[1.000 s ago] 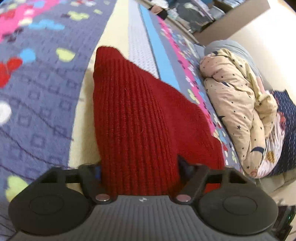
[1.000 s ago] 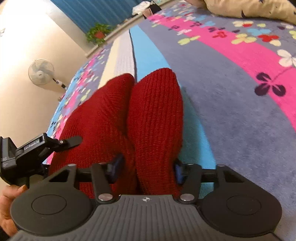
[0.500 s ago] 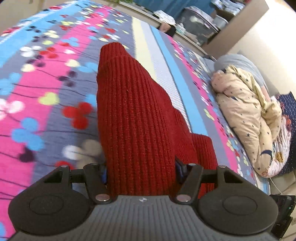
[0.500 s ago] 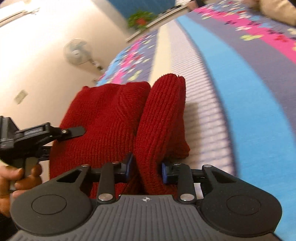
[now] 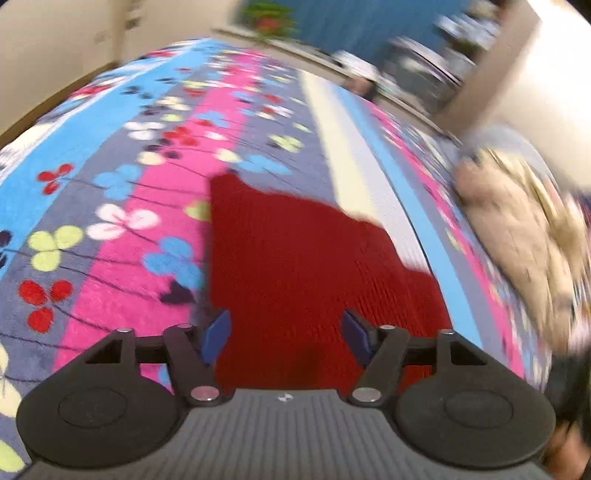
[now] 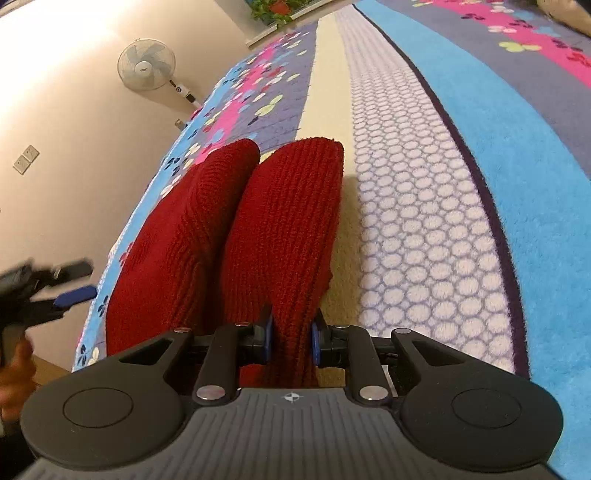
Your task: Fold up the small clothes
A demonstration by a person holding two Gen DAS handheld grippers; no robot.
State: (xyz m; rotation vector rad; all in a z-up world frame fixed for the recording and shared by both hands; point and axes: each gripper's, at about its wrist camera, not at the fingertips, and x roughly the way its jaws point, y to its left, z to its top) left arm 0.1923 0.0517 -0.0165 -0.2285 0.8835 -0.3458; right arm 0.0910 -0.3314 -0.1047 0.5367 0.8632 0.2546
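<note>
A dark red knit garment (image 5: 295,258) lies on the flowered bed blanket (image 5: 110,258). In the left wrist view it is spread flat below my left gripper (image 5: 286,332), which is open: both blue pads (image 5: 218,332) show bare, with the cloth beneath them. In the right wrist view the garment (image 6: 288,221) rises in two thick ridges. My right gripper (image 6: 291,334) is shut on the near end of the right ridge. The left gripper (image 6: 74,280) appears blurred at the left edge, apart from the cloth, held by a hand (image 6: 14,369).
A cream star-print quilt bundle (image 5: 517,229) lies along the bed's right side. A standing fan (image 6: 146,64) and a wall socket (image 6: 26,158) are beyond the bed's left edge, a potted plant (image 6: 273,7) at the far end. Striped blanket (image 6: 424,221) stretches right of the garment.
The right jaws have closed onto the right ridge of the red garment. The left gripper has come off the fold that stood between its pads and swung away; the cloth now lies flat.
</note>
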